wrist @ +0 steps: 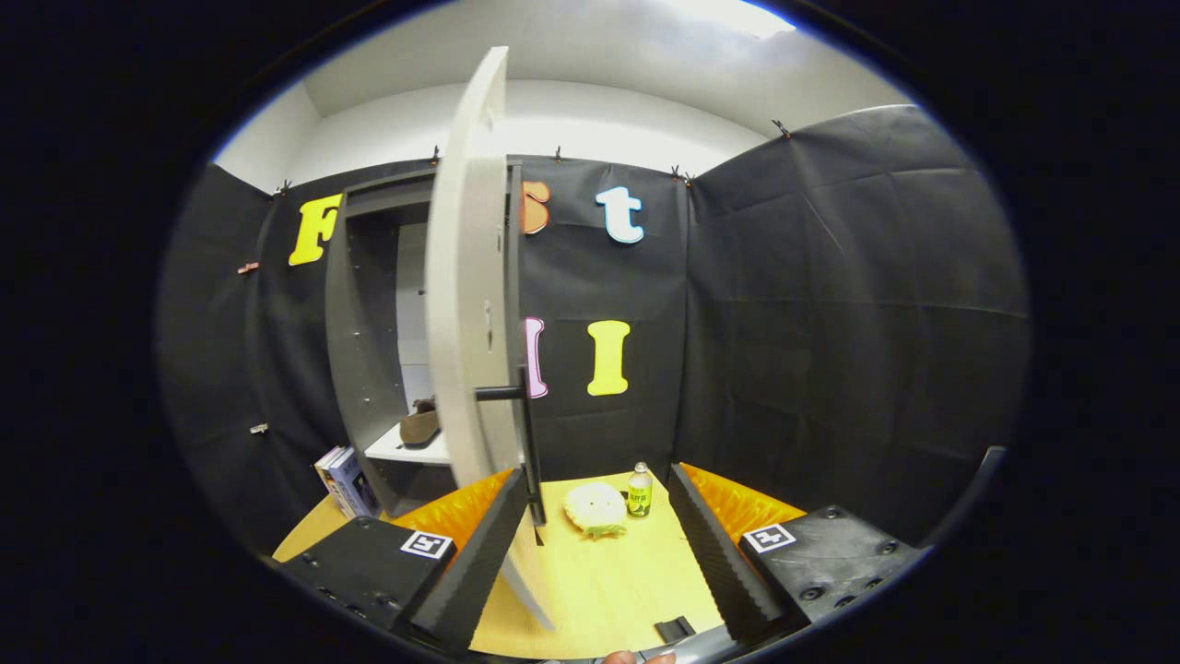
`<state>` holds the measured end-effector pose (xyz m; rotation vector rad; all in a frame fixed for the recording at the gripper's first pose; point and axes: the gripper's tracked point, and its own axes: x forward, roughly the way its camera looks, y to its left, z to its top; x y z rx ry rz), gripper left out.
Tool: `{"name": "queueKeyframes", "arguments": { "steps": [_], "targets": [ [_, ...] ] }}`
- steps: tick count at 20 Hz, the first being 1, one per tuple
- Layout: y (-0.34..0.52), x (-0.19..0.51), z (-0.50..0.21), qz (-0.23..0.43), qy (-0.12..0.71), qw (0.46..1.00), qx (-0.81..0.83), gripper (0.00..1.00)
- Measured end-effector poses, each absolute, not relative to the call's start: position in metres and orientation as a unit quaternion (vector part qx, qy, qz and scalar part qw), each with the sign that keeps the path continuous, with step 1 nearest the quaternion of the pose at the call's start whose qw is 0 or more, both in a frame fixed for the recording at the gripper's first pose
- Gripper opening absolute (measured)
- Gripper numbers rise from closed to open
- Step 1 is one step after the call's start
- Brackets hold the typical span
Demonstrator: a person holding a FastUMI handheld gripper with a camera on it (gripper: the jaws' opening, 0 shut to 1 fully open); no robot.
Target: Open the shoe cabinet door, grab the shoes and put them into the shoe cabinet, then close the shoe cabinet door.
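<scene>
The grey shoe cabinet (361, 304) stands against the back wall with its pale door (466, 304) swung wide towards me, seen almost edge-on. A brown shoe (419, 426) lies on the white shelf inside. The door's black bar handle (528, 433) hangs just at my left fingertip (512, 493), and the door's lower edge runs down along the inner side of that finger. My gripper (597, 480) is open, its fingers wide apart with nothing pressed between them.
On the wooden table (599, 581) beyond the fingers lie a round whitish object with green leaves (595, 507) and a small green bottle (639, 491). Books (343, 480) lean beside the cabinet's left foot. A small black clip (676, 629) lies near the right finger.
</scene>
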<state>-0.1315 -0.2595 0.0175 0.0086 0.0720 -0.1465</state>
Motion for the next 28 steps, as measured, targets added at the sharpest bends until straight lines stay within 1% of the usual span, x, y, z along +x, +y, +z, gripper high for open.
{"name": "queueKeyframes", "arguments": {
  "steps": [4,15,28],
  "targets": [
    [-0.274,-0.101,0.011,-0.079,0.045,0.996,-0.002,0.98],
    [-0.23,-0.112,0.006,-0.11,0.033,0.993,0.007,0.98],
    [-0.121,-0.107,-0.004,-0.049,0.034,0.998,-0.009,0.98]
  ]
}}
